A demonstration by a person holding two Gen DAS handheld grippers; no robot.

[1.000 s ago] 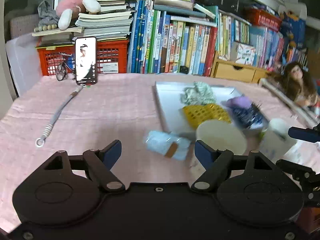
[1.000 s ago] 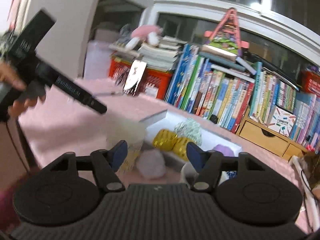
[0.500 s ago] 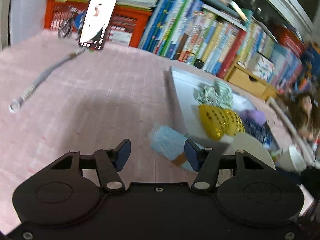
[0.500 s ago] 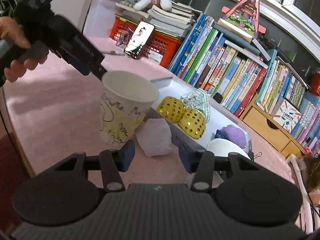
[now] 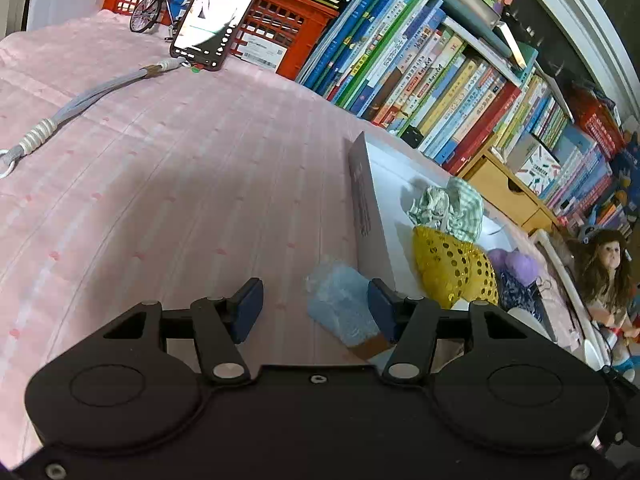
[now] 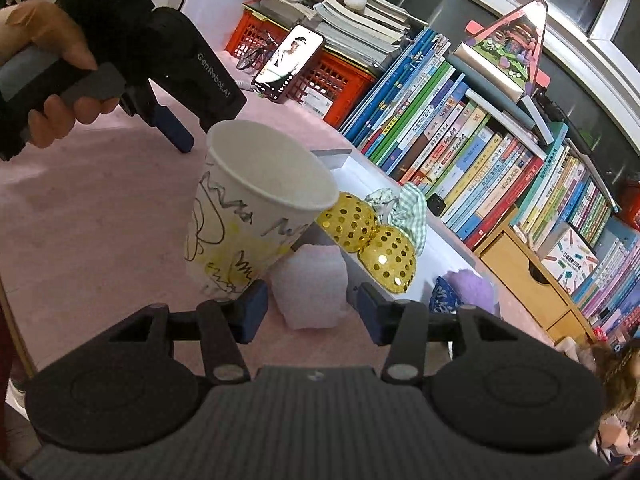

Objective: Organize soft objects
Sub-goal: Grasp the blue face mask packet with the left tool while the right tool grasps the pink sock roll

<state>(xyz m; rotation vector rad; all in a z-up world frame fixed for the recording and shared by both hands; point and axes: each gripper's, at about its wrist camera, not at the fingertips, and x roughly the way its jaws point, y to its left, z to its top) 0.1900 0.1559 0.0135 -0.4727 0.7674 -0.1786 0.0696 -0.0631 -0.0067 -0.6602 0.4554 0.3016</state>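
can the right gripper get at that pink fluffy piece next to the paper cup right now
Probably yes. The pink fluffy piece lies on the cloth straight ahead of the open right gripper, nothing covering it. The paper cup stands close beside the left finger and could get nudged.

Both wrist views look steeply down and forward, close over the pink desk (image 5: 160,184); they share the white tray (image 5: 372,208) and bookshelf (image 6: 480,152).

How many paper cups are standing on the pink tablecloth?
1 clearly: the scribbled paper cup stands upright just outside the white tray, beside a pale pink soft lump. A white rim behind the left hand-held gripper may be another.
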